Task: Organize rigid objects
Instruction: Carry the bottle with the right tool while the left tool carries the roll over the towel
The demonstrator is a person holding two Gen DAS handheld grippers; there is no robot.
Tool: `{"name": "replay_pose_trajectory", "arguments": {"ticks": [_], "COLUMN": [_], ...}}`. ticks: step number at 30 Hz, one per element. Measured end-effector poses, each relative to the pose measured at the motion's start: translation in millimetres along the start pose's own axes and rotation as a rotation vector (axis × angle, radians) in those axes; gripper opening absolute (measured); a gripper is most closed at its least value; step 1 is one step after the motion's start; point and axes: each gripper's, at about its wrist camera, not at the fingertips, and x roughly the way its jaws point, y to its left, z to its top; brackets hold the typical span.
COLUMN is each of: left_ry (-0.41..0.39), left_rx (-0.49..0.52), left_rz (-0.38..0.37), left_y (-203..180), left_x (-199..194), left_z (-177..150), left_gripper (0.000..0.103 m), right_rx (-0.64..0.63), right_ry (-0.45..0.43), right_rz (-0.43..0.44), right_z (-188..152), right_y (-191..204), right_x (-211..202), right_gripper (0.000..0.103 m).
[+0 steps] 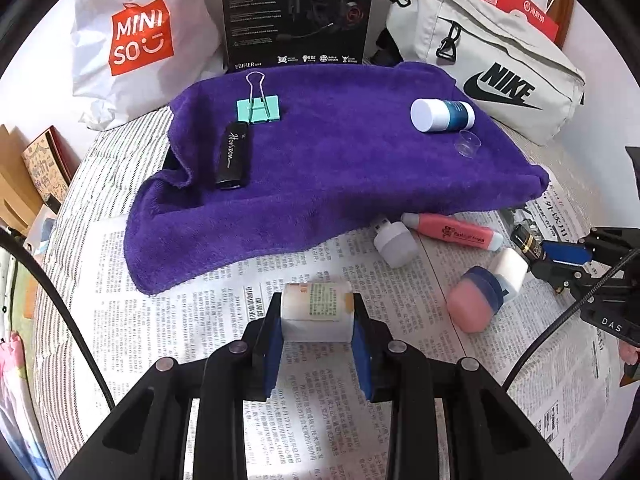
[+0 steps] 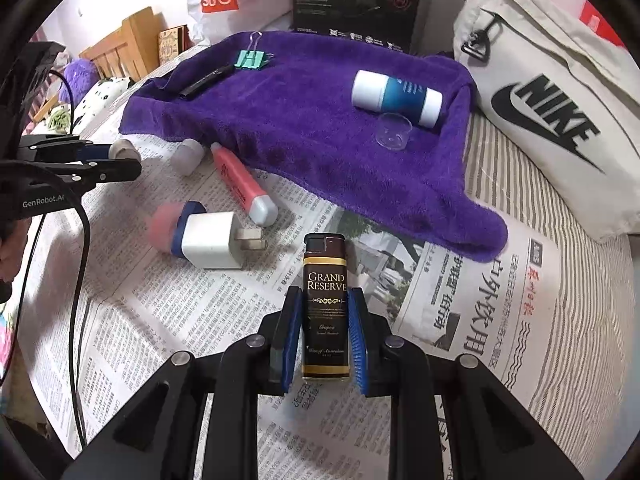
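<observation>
We hold 2 items at once. Our left gripper [image 1: 317, 316] is clenched on a white cylindrical bottle with a green-printed paper label [image 1: 316, 310], over the newspaper sheet [image 1: 224, 320] just off the near edge of the purple plush towel [image 1: 340, 168]. Our right gripper [image 2: 325, 332] grasps a dark brown rectangular lighter with gold bands [image 2: 325, 308], over the same newspaper near the towel's right near corner.

We judge the sorting roughly half done. On the towel lie 4 things: a mint-green binder clip with wire handles [image 1: 258, 106] and a black lettered stick [image 1: 233, 156] toward the far left corner, a white-and-blue plastic bottle [image 1: 442, 115] and a small clear cap [image 1: 468, 142] toward the right edge. Left on the newspaper, off the towel's near edge, are a small white capped piece [image 1: 394, 244], a coral-pink highlighter with a grey cap [image 1: 452, 232], a pink-and-blue rounded item [image 1: 478, 304] and a white plug adapter [image 2: 214, 246] touching it — 4 loose, plus our 2.

Readable writing: "GRAND RESERVE" and "Wine of Australia" on the lighter, "Horizon" on the black stick — and behind the towel, "MINISO" on the white plastic bag [image 1: 140, 36], "EDIFIER" on the black box [image 1: 298, 12], "NIKE" on the cream canvas bag [image 1: 500, 68].
</observation>
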Motion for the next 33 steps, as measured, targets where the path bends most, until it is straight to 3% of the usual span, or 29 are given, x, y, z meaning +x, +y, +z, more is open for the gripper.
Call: {"name": "replay_pose_trajectory", "arguments": {"ticks": [10,19,33], "left_ry": [-0.012,-0.035,-0.051], "left_rx": [-0.027,-0.035,-0.052], "left_rz": [-0.045,-0.034,-0.019], "left_y": [13.4,21.1,32.1], "left_x": [-12.7,-27.8,-40.3], "left_z": [7.9,18.9,45.6], "left_gripper": [0.029,0.029,0.029], "right_rx": [-0.002,0.003,0.026], "right_ry": [-0.001,-0.026,-0.091], "right_rz": [-0.018,0.013,0.043], "right_z": [2.4,12.2,64.9], "right_y": [-3.9,-4.9,-20.0], "right_x": [-15.0,-28.6,-43.8], "right_gripper": [0.023,0.023,0.023]}}
